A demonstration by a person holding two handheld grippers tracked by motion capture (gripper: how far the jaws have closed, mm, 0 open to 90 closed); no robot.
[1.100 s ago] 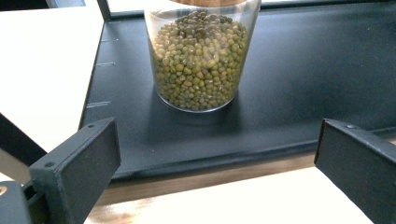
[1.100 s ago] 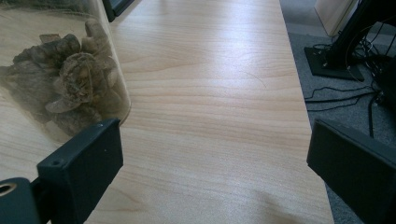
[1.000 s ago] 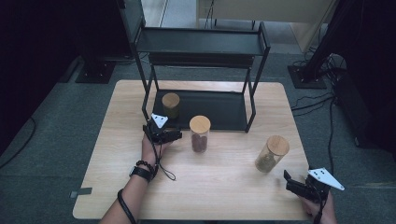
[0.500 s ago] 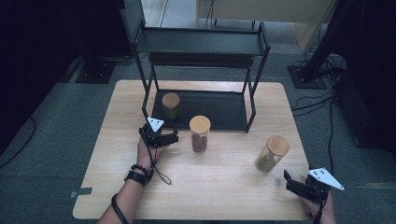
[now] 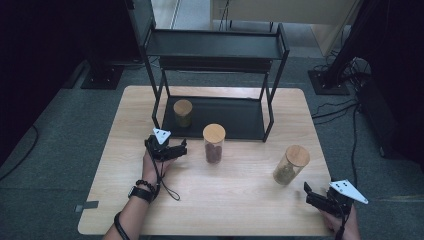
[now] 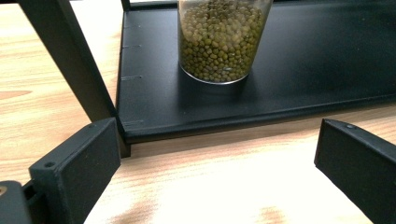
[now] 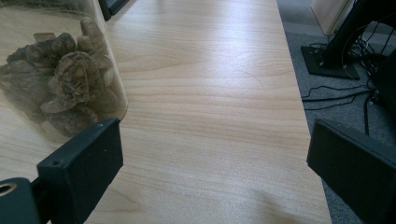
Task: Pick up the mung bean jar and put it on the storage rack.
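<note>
Now that the left gripper [image 5: 172, 150] has drawn back from the green-bean jar [image 5: 183, 112] on the rack's lower shelf [image 5: 235, 120] at centre frame, its jaws are spread and empty. That jar looks placed. Lower right, the right gripper [image 5: 320, 199] waits with jaws spread beside the dried-flower jar [image 5: 291, 164].

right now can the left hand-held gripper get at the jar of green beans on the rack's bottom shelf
Probably yes. The left hand-held gripper is open and faces the jar of green beans across bare table and shelf. The rack's front leg stands off to the side of the line, not across it.
</note>
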